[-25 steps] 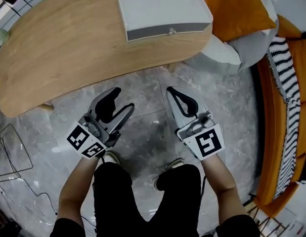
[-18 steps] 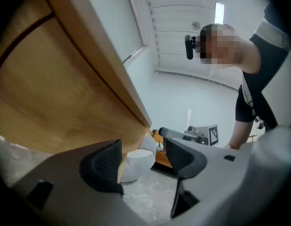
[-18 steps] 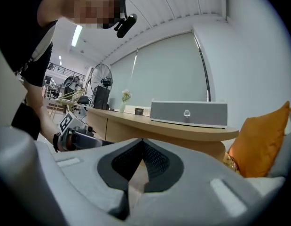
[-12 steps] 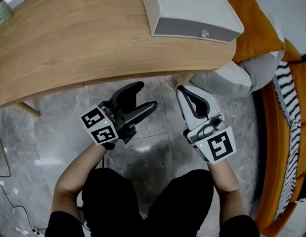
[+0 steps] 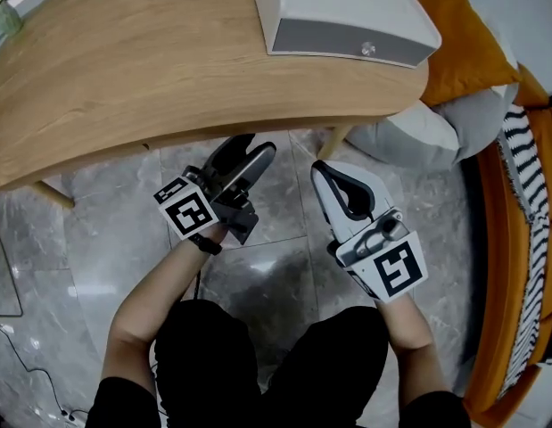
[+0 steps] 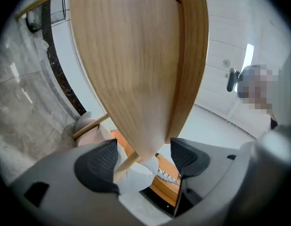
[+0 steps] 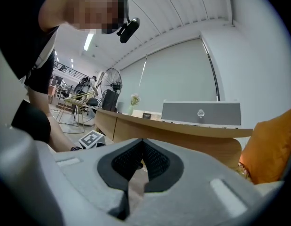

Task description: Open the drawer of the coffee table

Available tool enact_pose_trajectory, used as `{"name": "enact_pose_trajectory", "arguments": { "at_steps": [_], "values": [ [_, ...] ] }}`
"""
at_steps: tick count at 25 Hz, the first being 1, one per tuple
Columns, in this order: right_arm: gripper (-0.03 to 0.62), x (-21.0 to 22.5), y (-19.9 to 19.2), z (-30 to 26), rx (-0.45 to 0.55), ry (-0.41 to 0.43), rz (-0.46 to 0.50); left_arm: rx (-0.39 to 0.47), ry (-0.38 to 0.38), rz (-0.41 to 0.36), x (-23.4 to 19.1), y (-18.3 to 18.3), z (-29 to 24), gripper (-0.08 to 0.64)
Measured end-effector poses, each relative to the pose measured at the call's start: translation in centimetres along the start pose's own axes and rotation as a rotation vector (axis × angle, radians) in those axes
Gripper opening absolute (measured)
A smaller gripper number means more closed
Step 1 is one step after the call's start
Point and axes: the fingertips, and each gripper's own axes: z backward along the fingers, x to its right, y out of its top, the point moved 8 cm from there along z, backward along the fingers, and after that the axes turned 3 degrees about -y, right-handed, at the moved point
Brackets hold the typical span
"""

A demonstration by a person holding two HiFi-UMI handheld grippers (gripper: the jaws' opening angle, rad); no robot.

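The task is at the approach step: neither tool has reached the drawer yet. The curved light-wood coffee table (image 5: 142, 69) fills the top of the head view. On its right end sits a white box-shaped unit (image 5: 342, 3). Its grey drawer front (image 5: 329, 38) faces the person, looks flush and so closed, and carries 1 small round silver knob (image 5: 369, 50).

The black left gripper (image 5: 255, 150) hangs low at the table's near edge, over the grey marble floor (image 5: 276, 266), and is tilted up. Its 2 jaws are opening and stand wide. No pad touches anything; its own view shows only the table's wooden underside ahead through the gap. The white right gripper (image 5: 322, 172) is just beside it, pointing level at the table. Its 2 pads are pressed together with nothing between them. The knob shows ahead of it, above the table rim and well apart.

By my reading, the next move calls for lifting 1 gripper to tabletop height. It should set spread jaws around the small knob, close squarely on it and pull straight back toward the person. The right tool sits nearer the drawer, but it would first have to open.
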Motion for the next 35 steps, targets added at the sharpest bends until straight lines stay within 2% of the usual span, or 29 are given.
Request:
{"name": "enact_pose_trajectory", "arguments": {
  "at_steps": [6, 9, 14, 17, 19, 21, 24, 26, 35],
  "values": [
    [0.005, -0.9, 1.1, 0.1, 0.049, 0.013, -0.035, 0.095, 0.013, 0.013, 0.0, 0.6, -0.9, 0.333],
    [0.005, -0.3, 0.8, 0.9, 0.037, 0.013, -0.010, 0.128, 0.012, 0.029, -0.4, 0.9, -0.8, 0.332],
    [0.005, 0.2, 1.1, 1.6, 0.041, -0.005, -0.002, 0.119, -0.027, 0.046, -0.9, 1.2, -1.9, 0.331],
    [0.005, 0.1, 1.2, 1.7, 0.051, 0.006, 0.003, 0.129, -0.023, 0.050, -0.9, 1.3, -2.1, 0.328],
    [0.005, 0.1, 1.3, 1.9, 0.060, 0.004, 0.001, 0.123, -0.015, 0.043, -1.1, 1.1, -1.9, 0.276],
    [0.005, 0.3, 1.4, 2.2, 0.068, -0.001, -0.002, 0.124, -0.002, 0.095, -1.4, 0.6, -1.7, 0.271],
    [0.005, 0.3, 1.5, 2.4, 0.073, 0.003, -0.006, 0.140, 0.015, 0.232, -1.5, -0.3, -1.4, 0.242],
    [0.005, 0.2, 1.6, 2.6, 0.080, 0.010, -0.007, 0.150, 0.006, 0.274, -1.0, -0.3, -1.5, 0.233],
    [0.005, 0.5, 1.6, 3.1, 0.090, 0.004, -0.012, 0.158, 0.006, 0.304, -0.4, -0.4, -1.5, 0.230]
  ]
}}
